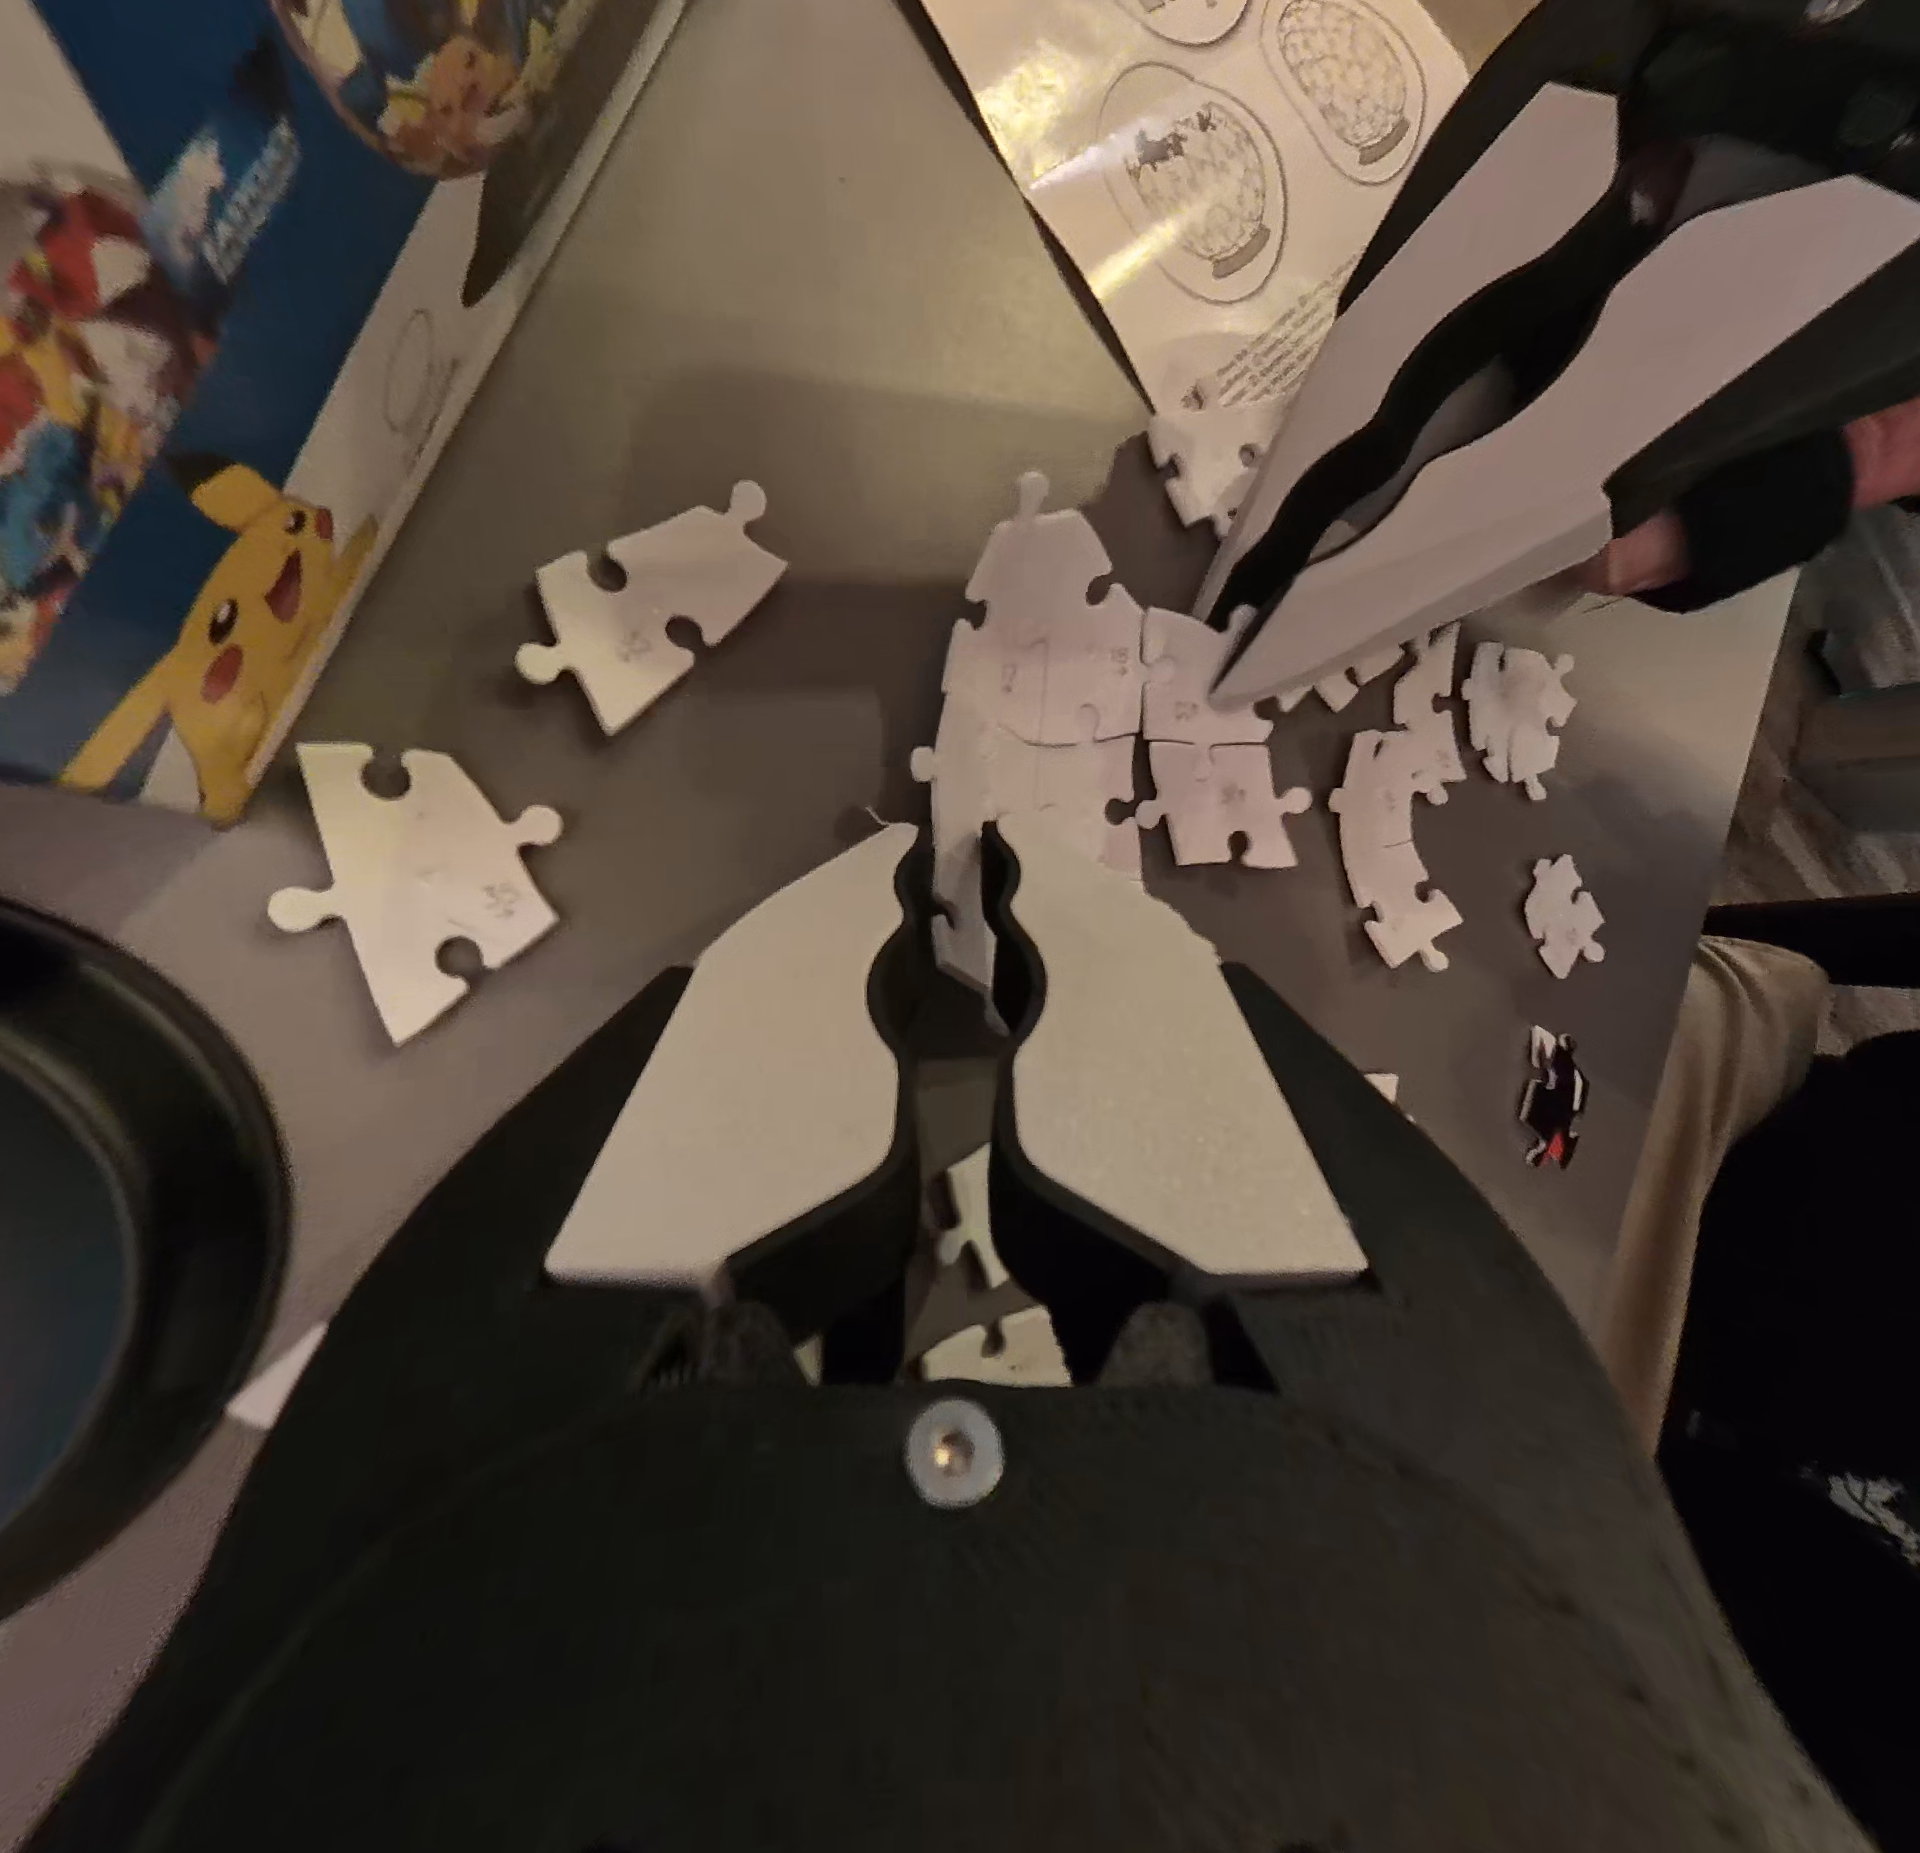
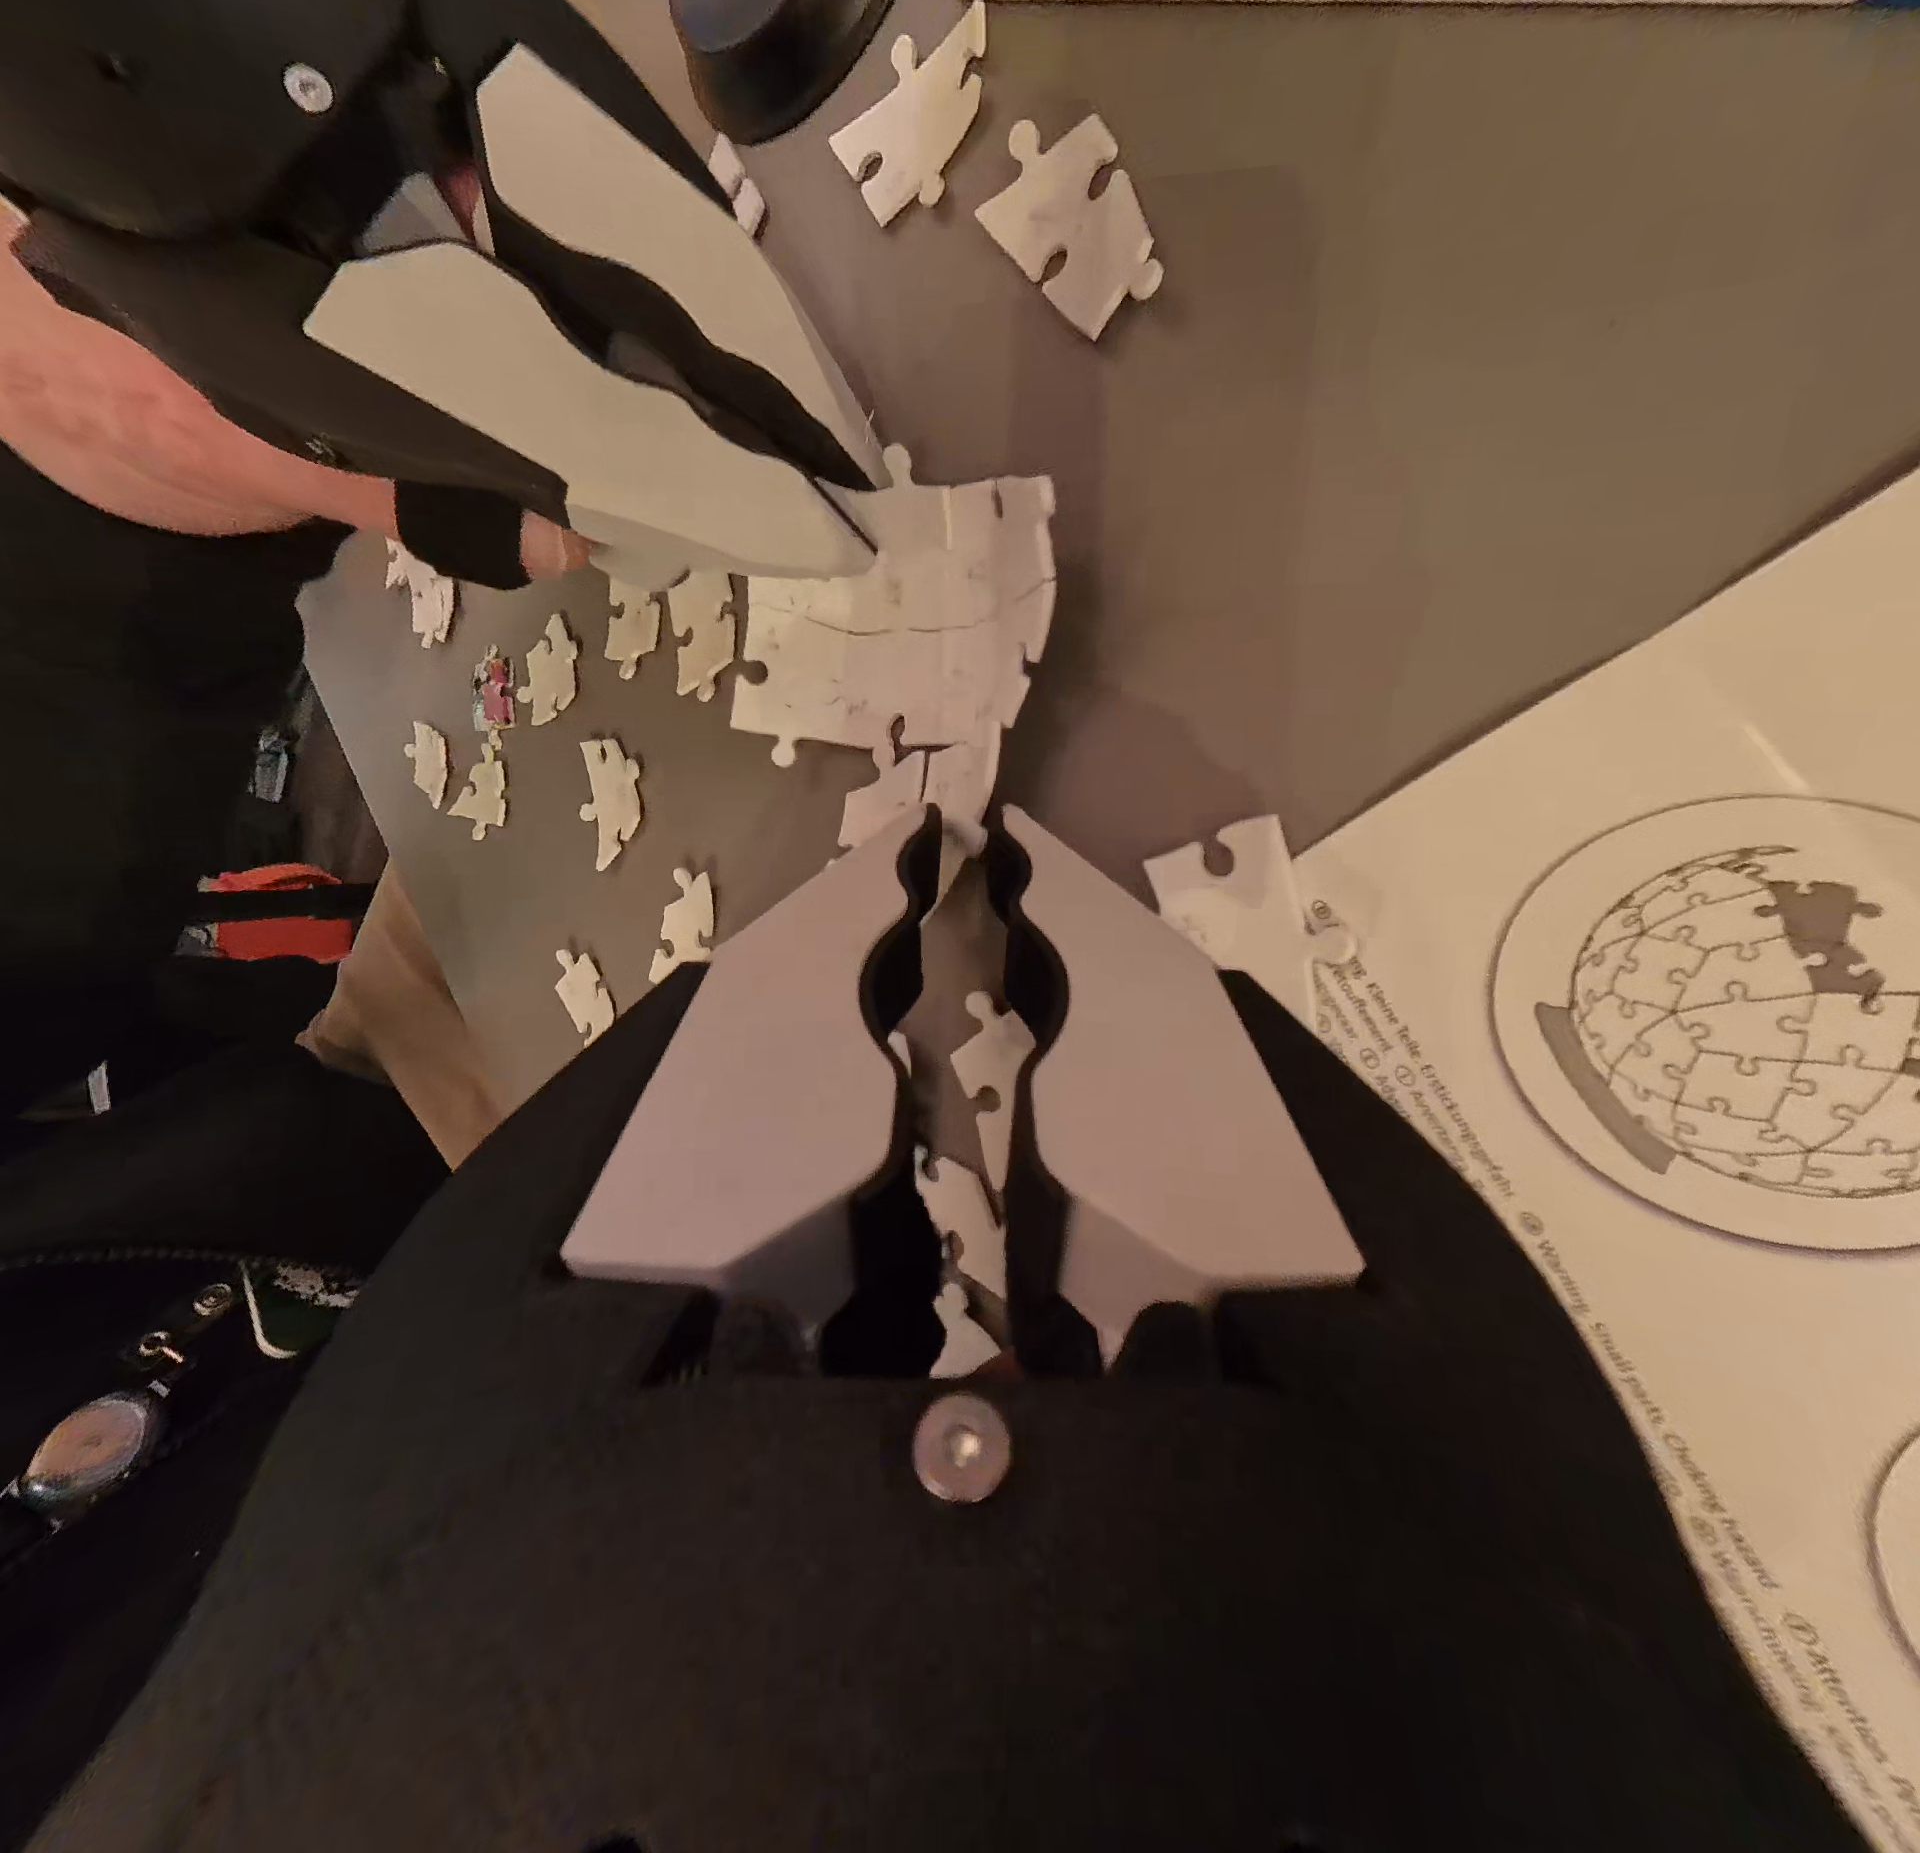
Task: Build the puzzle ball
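Left wrist view: left tool point(image 1: 951, 842) clamped on near edge of joined patch point(image 1: 1049, 660) on tabletop point(image 1: 790, 349); right tool point(image 1: 1226, 650) nearly closed, tips pressing patch's far-right piece.

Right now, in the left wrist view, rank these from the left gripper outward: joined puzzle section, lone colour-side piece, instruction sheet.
1. Joined puzzle section, clamped in the left gripper.
2. Colour-side piece, to the right.
3. Instruction sheet, far ahead, upper right.
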Motion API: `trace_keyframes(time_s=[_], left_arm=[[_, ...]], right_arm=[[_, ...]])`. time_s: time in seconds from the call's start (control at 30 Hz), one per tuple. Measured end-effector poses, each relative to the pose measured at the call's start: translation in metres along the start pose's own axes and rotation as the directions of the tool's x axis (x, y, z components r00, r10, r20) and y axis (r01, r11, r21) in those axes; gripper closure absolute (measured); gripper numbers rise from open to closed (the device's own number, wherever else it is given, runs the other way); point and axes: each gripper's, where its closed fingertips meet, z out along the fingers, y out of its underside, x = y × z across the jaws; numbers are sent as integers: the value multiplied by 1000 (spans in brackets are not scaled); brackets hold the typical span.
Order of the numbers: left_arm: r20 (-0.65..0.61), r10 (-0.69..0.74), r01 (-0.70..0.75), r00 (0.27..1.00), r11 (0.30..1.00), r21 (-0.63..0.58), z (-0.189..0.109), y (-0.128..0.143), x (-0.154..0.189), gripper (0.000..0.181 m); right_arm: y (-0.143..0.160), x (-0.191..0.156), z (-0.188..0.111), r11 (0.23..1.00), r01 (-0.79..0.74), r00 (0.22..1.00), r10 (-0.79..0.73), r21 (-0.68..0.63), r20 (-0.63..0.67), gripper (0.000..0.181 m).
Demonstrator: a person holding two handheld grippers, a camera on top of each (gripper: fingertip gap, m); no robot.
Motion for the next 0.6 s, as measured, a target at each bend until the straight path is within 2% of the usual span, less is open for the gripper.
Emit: trace_keyframes(time_s=[0.27,0.6], left_arm=[[75,-110,100,991,987,125,-8,5,1,175],[99,-118,89,988,963,254,-10,4,13,177]], right_arm=[[-5,-5,3,995,-70,997,67,70,48,175],[7,-15,9,993,-107,989,101,55,105,166]])
